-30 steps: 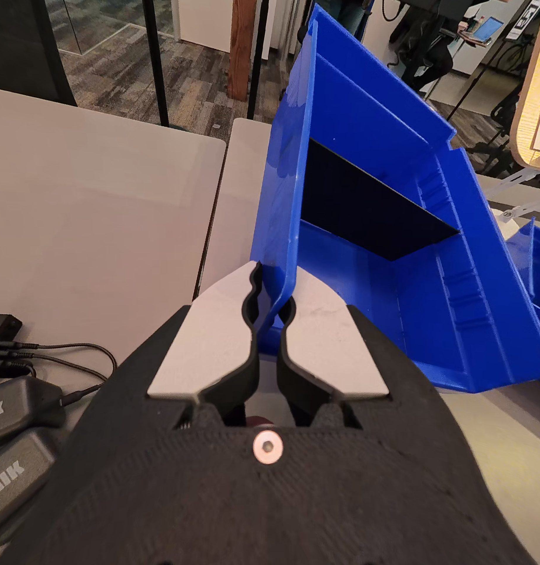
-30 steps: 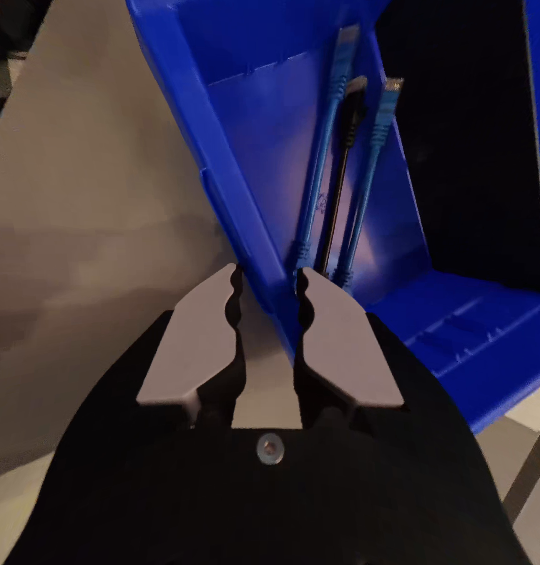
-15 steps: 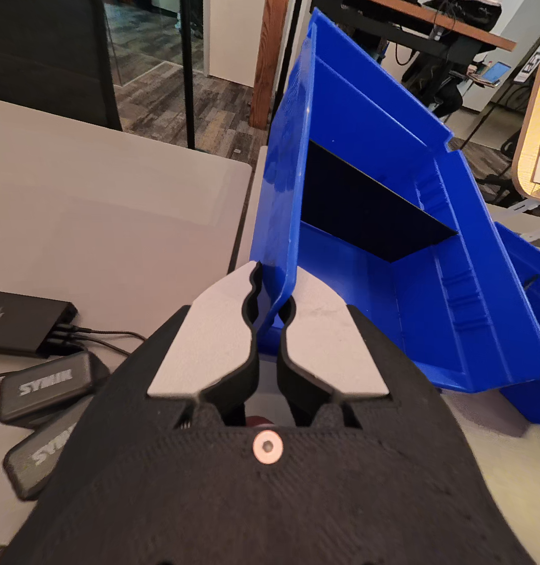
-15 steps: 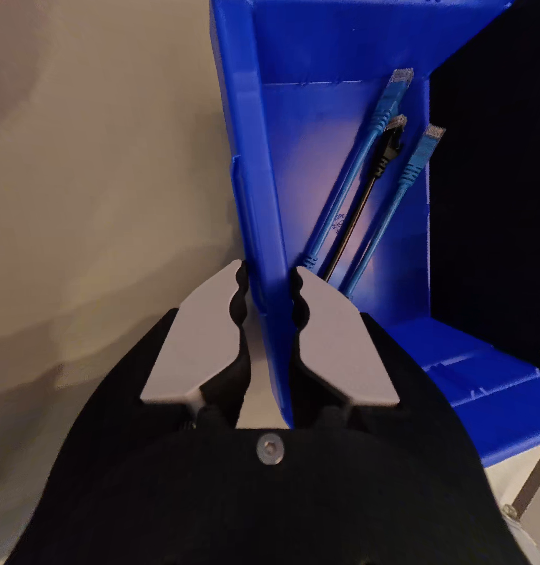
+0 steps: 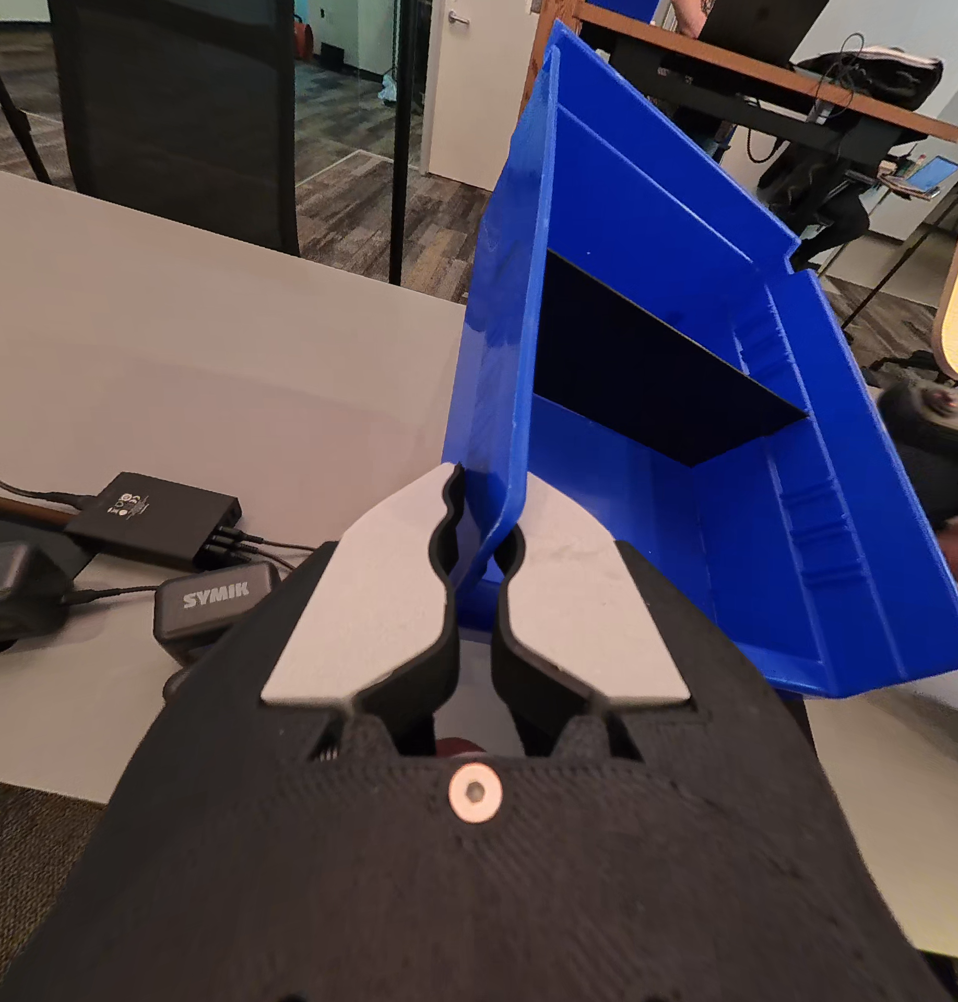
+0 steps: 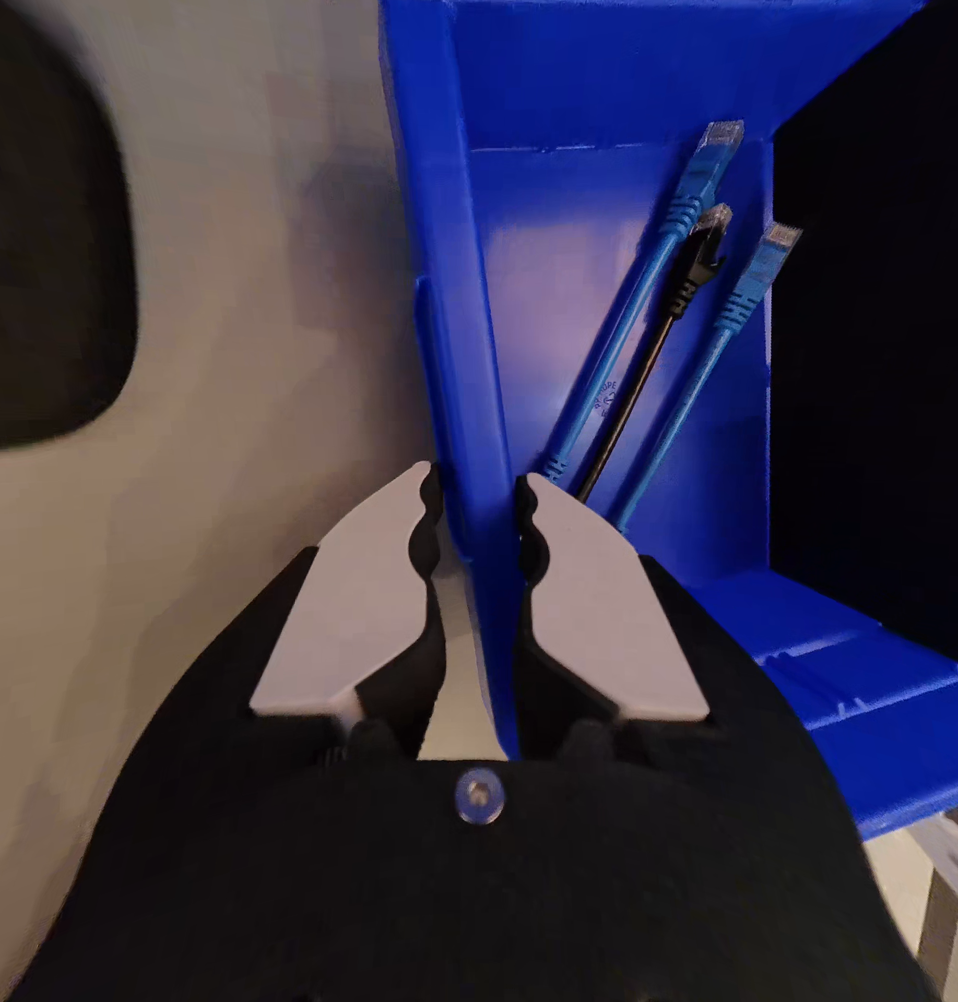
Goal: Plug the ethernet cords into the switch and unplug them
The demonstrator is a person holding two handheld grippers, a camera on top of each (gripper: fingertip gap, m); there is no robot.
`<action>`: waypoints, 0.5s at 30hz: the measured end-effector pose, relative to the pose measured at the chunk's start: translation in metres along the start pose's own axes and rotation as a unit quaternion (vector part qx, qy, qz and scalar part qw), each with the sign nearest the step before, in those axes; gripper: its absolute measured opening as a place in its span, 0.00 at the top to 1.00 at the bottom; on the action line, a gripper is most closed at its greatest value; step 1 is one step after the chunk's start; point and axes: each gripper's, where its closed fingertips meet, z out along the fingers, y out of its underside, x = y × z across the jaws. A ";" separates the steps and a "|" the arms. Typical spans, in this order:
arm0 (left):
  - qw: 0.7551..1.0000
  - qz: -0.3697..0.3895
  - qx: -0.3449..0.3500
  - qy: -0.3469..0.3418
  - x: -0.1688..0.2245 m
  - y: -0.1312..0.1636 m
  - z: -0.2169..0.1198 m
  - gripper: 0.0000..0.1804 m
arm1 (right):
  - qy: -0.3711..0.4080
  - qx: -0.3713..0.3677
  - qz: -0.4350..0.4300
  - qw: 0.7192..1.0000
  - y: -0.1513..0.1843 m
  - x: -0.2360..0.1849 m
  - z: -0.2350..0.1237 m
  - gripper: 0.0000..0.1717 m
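your left gripper [image 5: 479,520] is pinching the near rim of a blue bin [image 5: 655,217], one pad pressed to the outside of the wall and the other to the inside. the bin is tipped up off the white table [image 5: 194,352], its open side facing you, running from the fingertips toward 1 o'clock. a black divider [image 5: 644,368] crosses its inside at about 2 o'clock from your fingertips, and the compartment nearer you shows only blue floor and walls.

at 9 o'clock in the left wrist view, a flat black box [image 5: 151,515] lies on the table with thin black leads plugged into its side; you cannot tell from here whether it is the switch. just beside it, closer to you, lies a dark grey power pack [image 5: 216,602], with another at the left edge.

your right gripper [image 6: 479,504] clamps a side wall of the blue bin [image 6: 455,271] in the same way, pads tight on both faces of the rim. the ethernet cords are inside that bin, at 1 o'clock from your right fingertips: a blue cord [image 6: 682,206], a black cord [image 6: 693,271] and a second blue cord [image 6: 753,287], lying side by side against the blue inner face with their plug ends pointing up and away from you. the black divider [image 6: 872,379] fills the view at 3 o'clock, just beside the cords.
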 end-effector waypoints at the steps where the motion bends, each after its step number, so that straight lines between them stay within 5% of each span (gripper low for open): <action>1: 1.000 -0.002 0.000 0.000 0.000 0.001 -0.002 0.95 | 0.006 -0.001 0.007 1.000 -0.008 0.006 0.005 0.85; 6: 1.000 0.000 -0.001 0.005 0.006 0.004 -0.007 0.95 | 0.024 -0.003 0.027 0.999 -0.033 0.030 0.019 0.84; 8: 1.000 0.000 -0.001 0.015 0.012 0.005 -0.009 0.95 | 0.042 0.038 0.020 0.998 -0.042 0.034 0.011 0.69; 11: 0.999 0.009 0.010 0.041 0.026 0.000 -0.014 0.95 | 0.041 0.106 0.001 0.993 -0.043 0.024 -0.024 0.58; 15: 0.994 0.037 0.020 0.102 0.059 -0.011 -0.021 0.95 | 0.019 0.187 -0.020 0.982 -0.013 -0.005 -0.096 0.58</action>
